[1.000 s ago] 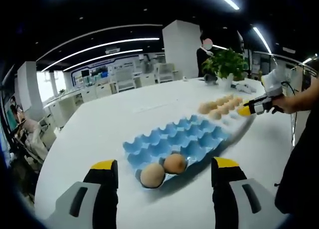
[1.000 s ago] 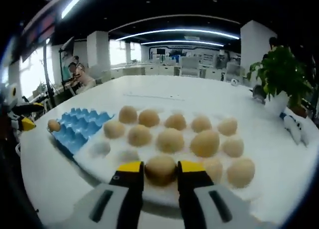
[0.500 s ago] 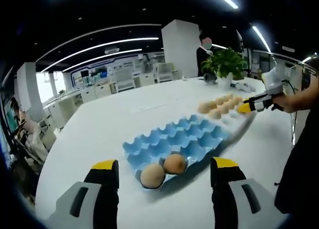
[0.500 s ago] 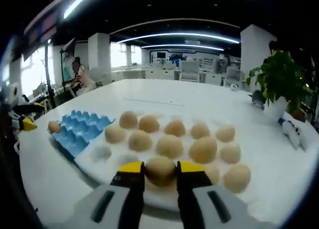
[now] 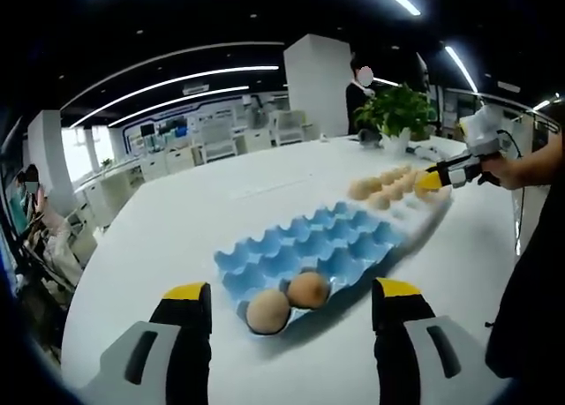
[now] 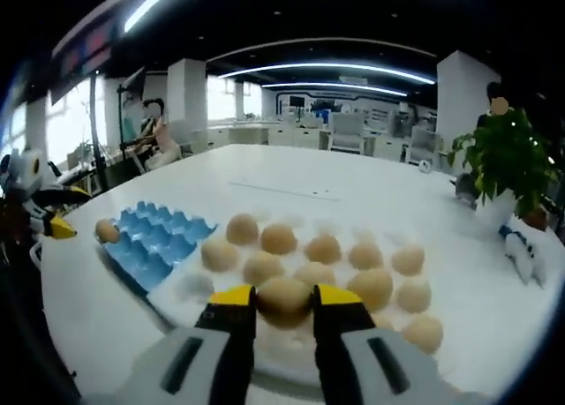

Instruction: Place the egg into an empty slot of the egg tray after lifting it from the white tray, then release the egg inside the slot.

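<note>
Right now you are clamping the right gripper [image 6: 283,310] narrowly on one tan egg [image 6: 283,299], holding it above the flat white tray [image 6: 177,290] of eggs so it is clearing its neighbours. Your left gripper [image 5: 288,310] is hanging wide and empty before the blue moulded egg tray [image 5: 305,246], probably keeping those empty slots in sight for the drop.

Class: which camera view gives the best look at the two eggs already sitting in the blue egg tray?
The left gripper view: both eggs lie close ahead in the blue egg tray's near row. In the right gripper view the tray is small and far left, with one egg visible.
</note>
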### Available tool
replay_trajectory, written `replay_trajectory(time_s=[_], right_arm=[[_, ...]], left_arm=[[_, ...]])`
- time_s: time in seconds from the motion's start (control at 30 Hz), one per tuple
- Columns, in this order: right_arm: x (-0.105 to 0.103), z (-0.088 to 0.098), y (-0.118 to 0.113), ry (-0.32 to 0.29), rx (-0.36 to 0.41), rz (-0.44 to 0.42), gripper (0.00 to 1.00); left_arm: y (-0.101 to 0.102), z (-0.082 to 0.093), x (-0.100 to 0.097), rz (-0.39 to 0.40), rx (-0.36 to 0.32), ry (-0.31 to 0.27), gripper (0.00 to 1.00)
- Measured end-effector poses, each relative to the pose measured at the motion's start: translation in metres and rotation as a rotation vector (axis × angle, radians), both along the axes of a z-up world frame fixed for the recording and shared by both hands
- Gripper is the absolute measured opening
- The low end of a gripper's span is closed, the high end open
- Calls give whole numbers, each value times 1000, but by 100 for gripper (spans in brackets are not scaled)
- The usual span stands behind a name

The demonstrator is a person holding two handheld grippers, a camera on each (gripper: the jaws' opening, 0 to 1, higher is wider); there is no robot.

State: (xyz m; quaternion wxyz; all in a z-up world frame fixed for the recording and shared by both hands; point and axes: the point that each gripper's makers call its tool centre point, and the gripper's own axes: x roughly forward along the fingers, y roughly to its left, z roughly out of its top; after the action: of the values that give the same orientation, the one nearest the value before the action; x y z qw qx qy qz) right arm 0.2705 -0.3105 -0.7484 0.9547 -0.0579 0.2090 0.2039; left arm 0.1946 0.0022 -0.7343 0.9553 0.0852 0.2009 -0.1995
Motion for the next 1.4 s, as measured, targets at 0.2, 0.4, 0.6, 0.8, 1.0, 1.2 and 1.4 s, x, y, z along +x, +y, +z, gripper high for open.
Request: replay_trajectory(time_s=[0.2, 0.4, 0.6, 0.8, 1.0, 1.2, 1.4], right_arm=[[-2, 6, 28, -1, 10, 69, 24], [-8, 9, 75, -3, 23, 185, 24], [-13, 8, 118, 6, 43, 291, 24], [-19, 14, 170, 3, 65, 416, 24], [-24, 11, 206, 8, 60, 499, 24], [-30, 4, 229, 21, 46, 563, 24], [-33, -5, 246, 27, 21, 609, 24]], left_arm=[[1, 1, 1, -1, -3, -3, 75], [2, 0, 0, -3, 4, -1, 74], [2, -2, -1, -3, 7, 2, 74], [3, -2, 0, -4, 8, 2, 74], [5, -2, 0, 1, 4, 1, 74], [7, -2, -1, 7, 0, 0, 73], [8, -5, -1, 5, 1, 7, 73]])
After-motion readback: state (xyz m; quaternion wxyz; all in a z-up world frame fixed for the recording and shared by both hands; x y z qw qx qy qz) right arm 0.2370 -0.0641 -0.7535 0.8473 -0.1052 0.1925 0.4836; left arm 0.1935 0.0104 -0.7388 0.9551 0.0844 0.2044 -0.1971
